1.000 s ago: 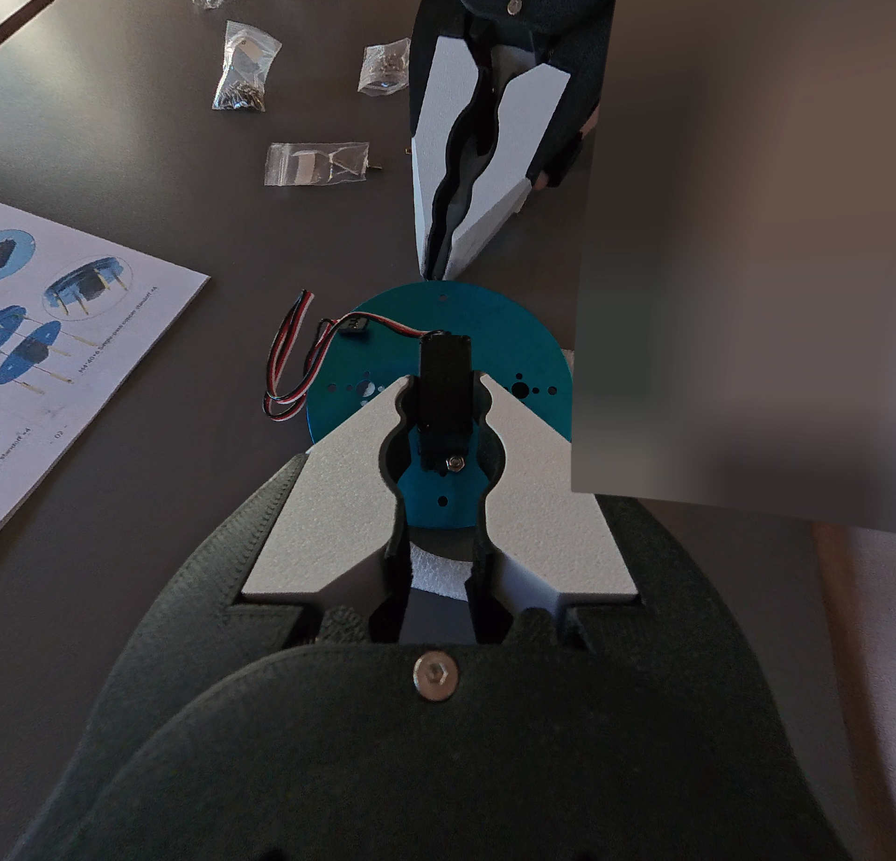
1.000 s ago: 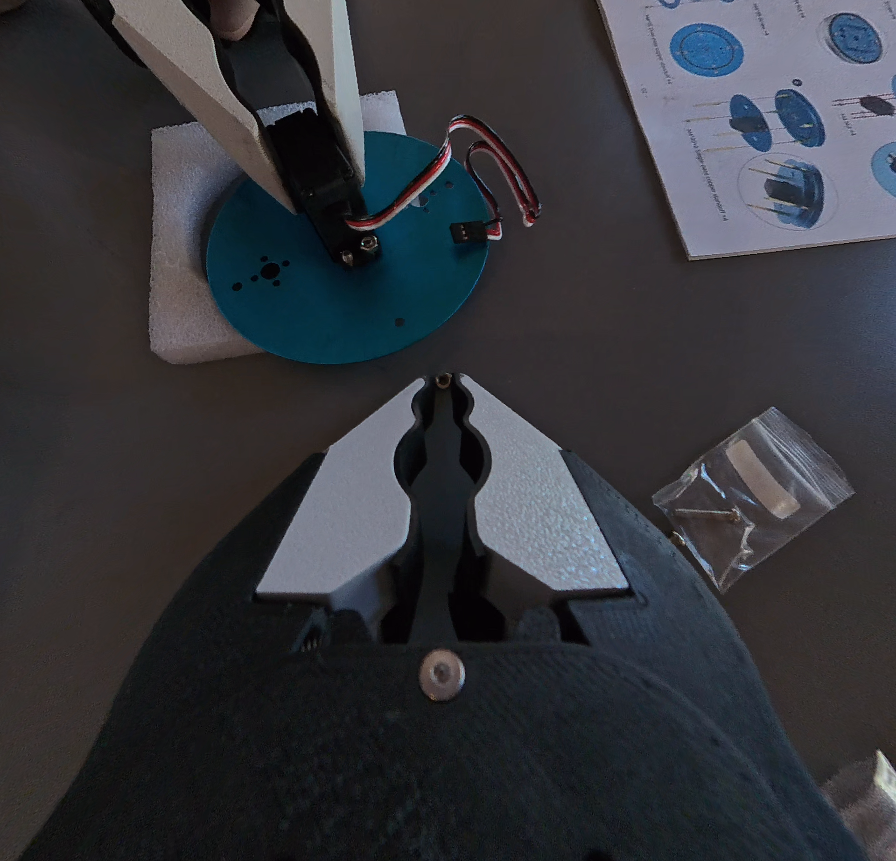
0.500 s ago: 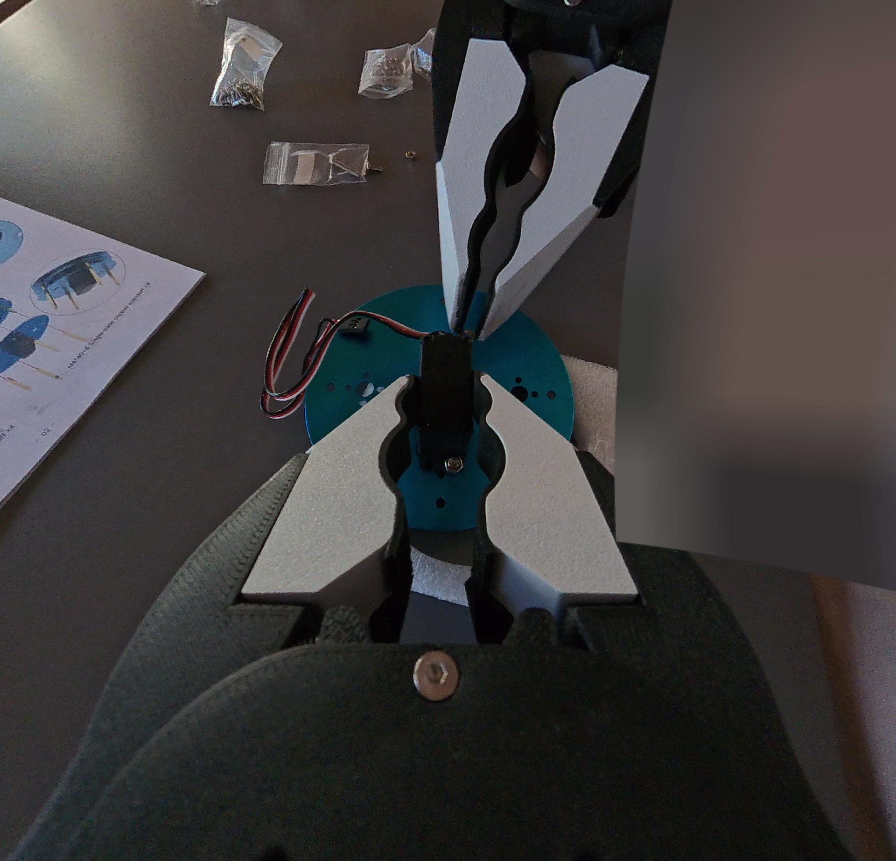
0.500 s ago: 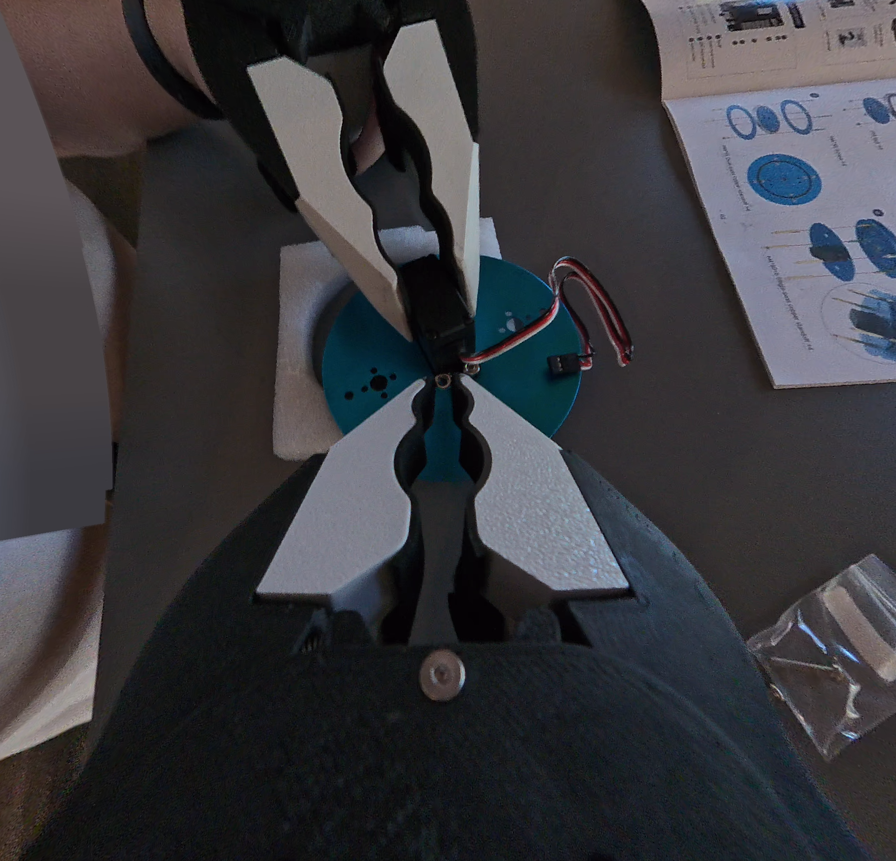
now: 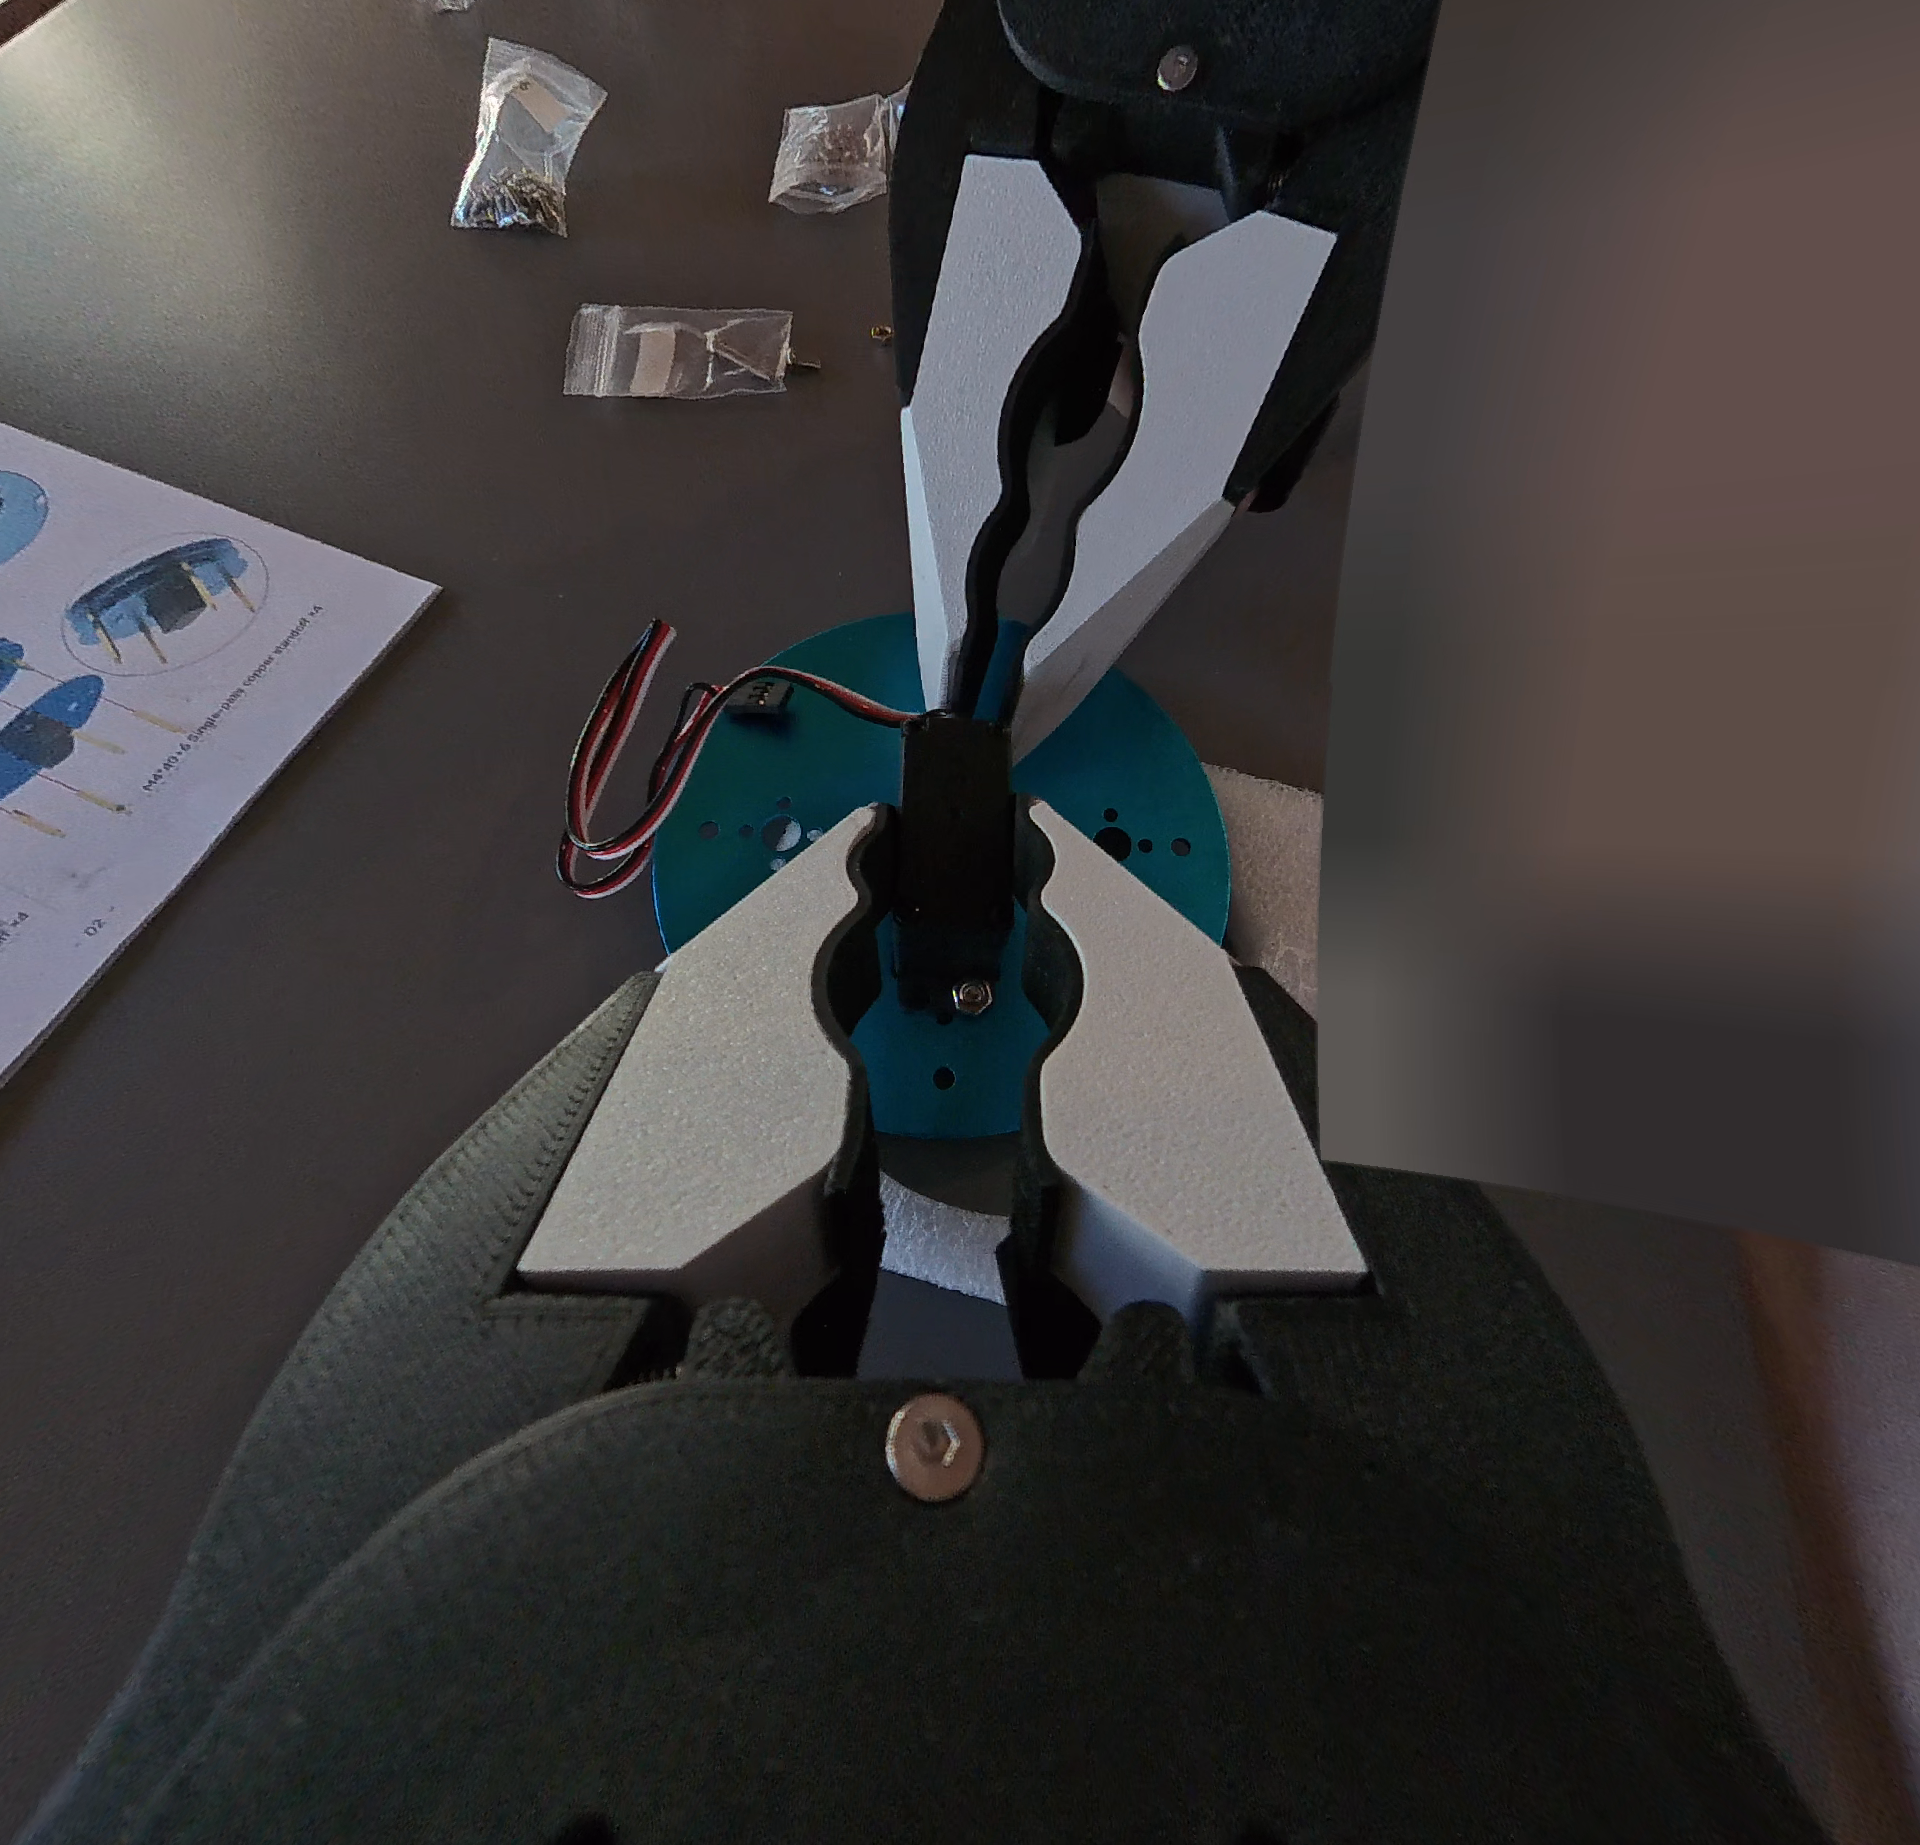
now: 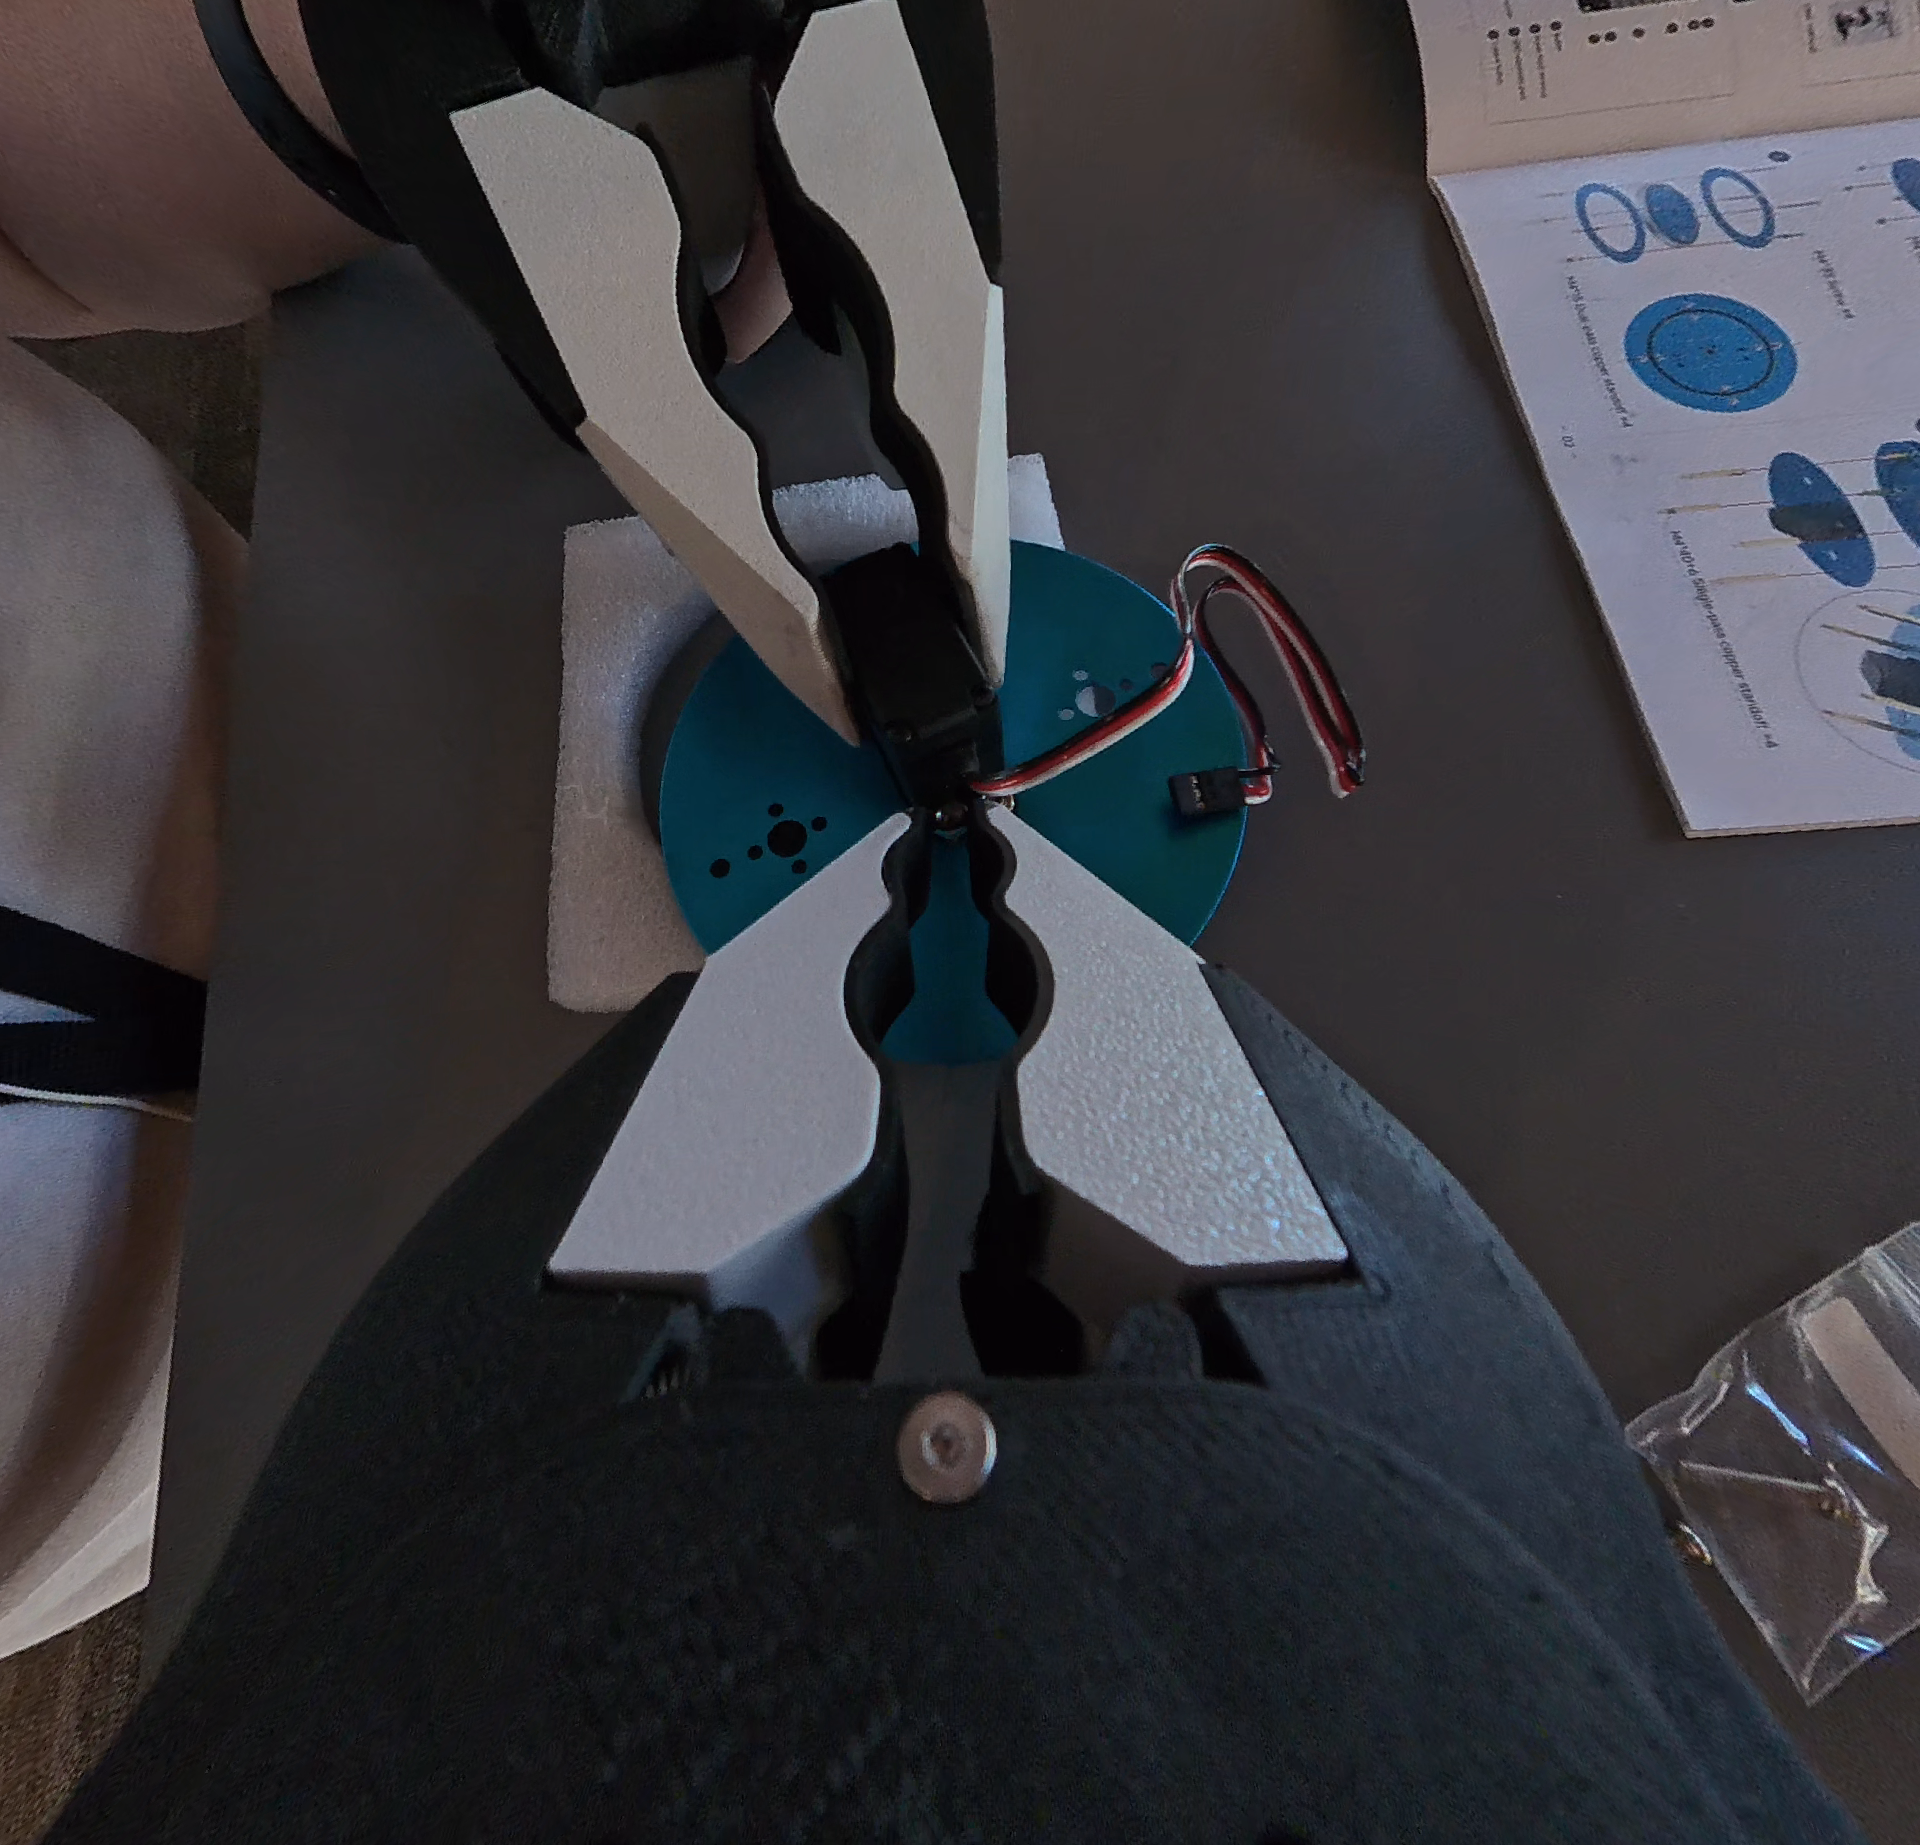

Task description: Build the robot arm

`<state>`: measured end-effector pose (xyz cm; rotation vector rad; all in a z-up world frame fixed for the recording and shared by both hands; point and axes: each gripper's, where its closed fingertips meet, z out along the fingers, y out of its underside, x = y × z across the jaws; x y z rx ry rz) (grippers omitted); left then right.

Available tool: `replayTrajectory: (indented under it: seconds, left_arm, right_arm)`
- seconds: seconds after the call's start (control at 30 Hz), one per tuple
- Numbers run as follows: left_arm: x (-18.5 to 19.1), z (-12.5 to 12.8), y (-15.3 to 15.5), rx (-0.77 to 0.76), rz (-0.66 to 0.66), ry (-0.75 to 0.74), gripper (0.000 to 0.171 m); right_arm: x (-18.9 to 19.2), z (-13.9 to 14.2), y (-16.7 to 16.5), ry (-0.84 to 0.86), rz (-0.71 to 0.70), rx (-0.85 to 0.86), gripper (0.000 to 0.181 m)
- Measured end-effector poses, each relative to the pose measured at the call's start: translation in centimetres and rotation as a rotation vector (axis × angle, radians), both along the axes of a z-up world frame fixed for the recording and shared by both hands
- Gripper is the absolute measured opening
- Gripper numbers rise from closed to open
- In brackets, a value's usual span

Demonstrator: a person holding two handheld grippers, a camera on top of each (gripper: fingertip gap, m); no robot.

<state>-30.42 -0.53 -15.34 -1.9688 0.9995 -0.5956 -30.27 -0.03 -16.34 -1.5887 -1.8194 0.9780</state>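
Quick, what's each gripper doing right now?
Left gripper: shut on the black servo that stands on the blue disc.
Right gripper: shut, tips at the servo's screw end; whether it holds anything cannot be told.

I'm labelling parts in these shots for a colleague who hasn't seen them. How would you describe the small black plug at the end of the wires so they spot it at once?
Find the blue round plate lying on white foam on the dark table. Red, white and black wires loop off its edge and return to the small black plug, lying flat on the plate, unlike the bigger black block between the left gripper fingers.
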Motion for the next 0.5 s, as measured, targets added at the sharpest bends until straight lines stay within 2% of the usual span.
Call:
replayTrajectory:
  seconds: [0.5]
  left_arm:
    - [0.05, -0.01, 0.06, -0.004, 0.000, -0.008, 0.023]
  right_arm:
    - [0.47, 0.32, 0.40, 0.042, 0.006, -0.037, 0.010]
